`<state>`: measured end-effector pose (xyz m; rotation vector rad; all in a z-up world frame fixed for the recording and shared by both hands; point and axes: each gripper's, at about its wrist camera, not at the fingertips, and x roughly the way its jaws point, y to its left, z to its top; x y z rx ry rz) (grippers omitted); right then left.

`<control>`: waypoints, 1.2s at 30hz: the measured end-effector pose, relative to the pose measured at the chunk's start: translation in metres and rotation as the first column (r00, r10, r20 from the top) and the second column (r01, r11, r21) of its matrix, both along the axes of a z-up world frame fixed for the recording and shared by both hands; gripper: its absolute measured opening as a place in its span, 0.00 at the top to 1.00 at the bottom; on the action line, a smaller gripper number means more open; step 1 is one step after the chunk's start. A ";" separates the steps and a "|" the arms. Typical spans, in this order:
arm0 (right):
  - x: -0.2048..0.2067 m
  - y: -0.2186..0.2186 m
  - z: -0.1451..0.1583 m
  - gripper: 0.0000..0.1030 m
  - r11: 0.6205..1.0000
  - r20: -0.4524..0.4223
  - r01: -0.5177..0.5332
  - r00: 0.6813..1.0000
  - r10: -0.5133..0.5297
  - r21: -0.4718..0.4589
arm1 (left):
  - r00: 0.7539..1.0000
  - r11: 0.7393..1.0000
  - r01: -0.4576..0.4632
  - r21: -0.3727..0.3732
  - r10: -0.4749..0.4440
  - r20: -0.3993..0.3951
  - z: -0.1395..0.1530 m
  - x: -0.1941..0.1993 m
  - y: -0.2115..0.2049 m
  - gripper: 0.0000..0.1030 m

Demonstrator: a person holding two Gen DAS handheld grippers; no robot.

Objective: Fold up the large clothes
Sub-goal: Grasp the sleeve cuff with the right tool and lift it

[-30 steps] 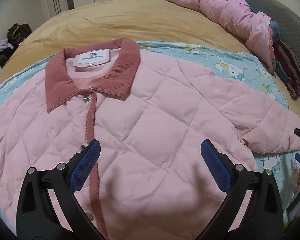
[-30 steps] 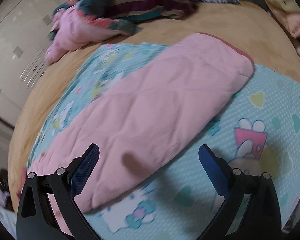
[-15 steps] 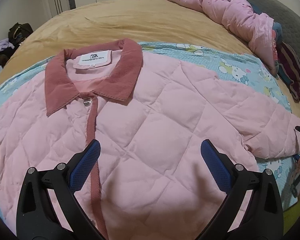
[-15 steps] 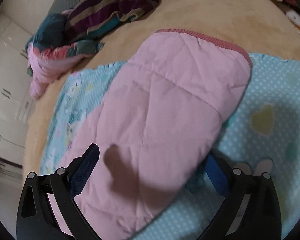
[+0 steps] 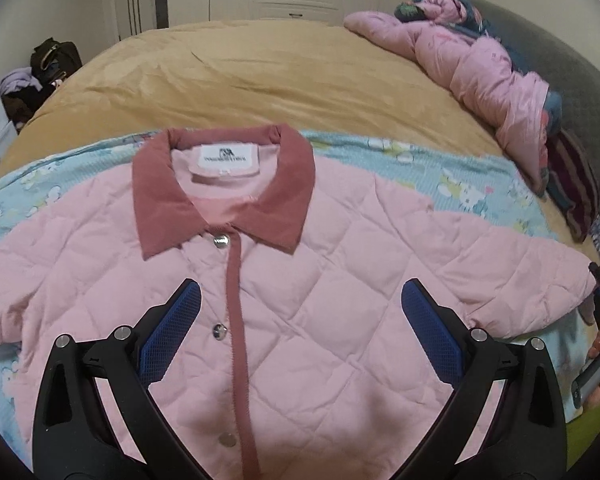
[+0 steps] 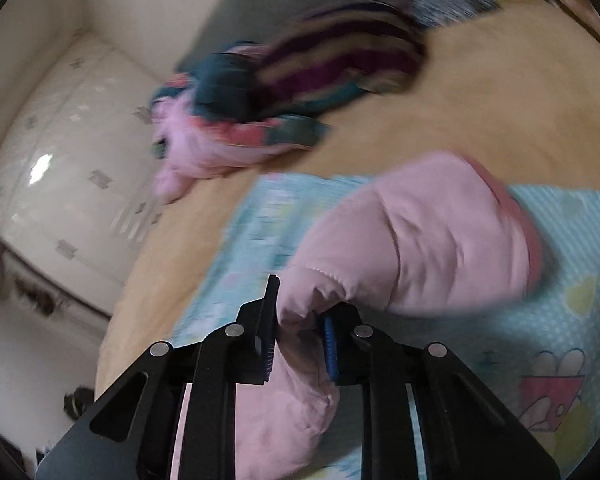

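Right claw (image 6: 298, 344): was spread over sleeve (image 6: 412, 236) a second ago; jaws closing, pinching sleeve fabric, lifted off bed (image 5: 280, 76). Left claw (image 5: 300, 320): released, above jacket (image 5: 340, 280) front. Jacket flat on blue sheet (image 5: 440, 168), near edge. Sleeve fold-in likely starting.
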<state>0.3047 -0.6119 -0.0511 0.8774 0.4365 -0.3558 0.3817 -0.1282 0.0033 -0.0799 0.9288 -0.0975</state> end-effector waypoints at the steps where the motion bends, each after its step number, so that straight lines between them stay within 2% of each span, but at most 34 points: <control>1: 0.002 0.005 0.009 0.83 1.000 0.015 -0.016 1.000 0.016 -0.014 | 1.000 1.000 -0.002 -0.005 0.002 0.004 0.005 -0.001 0.003 0.09; 6: 0.013 0.052 0.063 0.84 0.983 0.076 -0.130 0.987 0.141 -0.132 | 1.000 0.999 -0.001 -0.049 0.002 0.018 0.027 -0.009 0.022 0.09; 11: 0.024 0.099 0.102 0.84 0.951 0.104 -0.224 0.963 0.250 -0.212 | 0.999 0.996 -0.020 -0.084 0.024 0.046 0.052 -0.016 0.048 0.09; 18: 0.038 0.172 0.143 0.84 0.872 0.100 -0.345 0.911 0.400 -0.349 | 0.994 0.990 -0.059 -0.130 0.070 0.080 0.072 -0.027 0.091 0.09; 27: 0.054 0.257 0.161 0.84 0.767 0.075 -0.465 0.833 0.548 -0.443 | 0.984 0.978 -0.137 -0.158 0.153 0.095 0.082 -0.046 0.155 0.09; 33: 0.057 0.316 0.157 0.84 0.709 0.043 -0.540 0.781 0.623 -0.455 | 0.973 0.964 -0.189 -0.190 0.210 0.096 0.081 -0.056 0.195 0.09; 36: 0.063 0.347 0.150 0.84 0.665 0.004 -0.578 0.754 0.657 -0.473 | 0.968 0.955 -0.211 -0.210 0.234 0.095 0.078 -0.059 0.211 0.09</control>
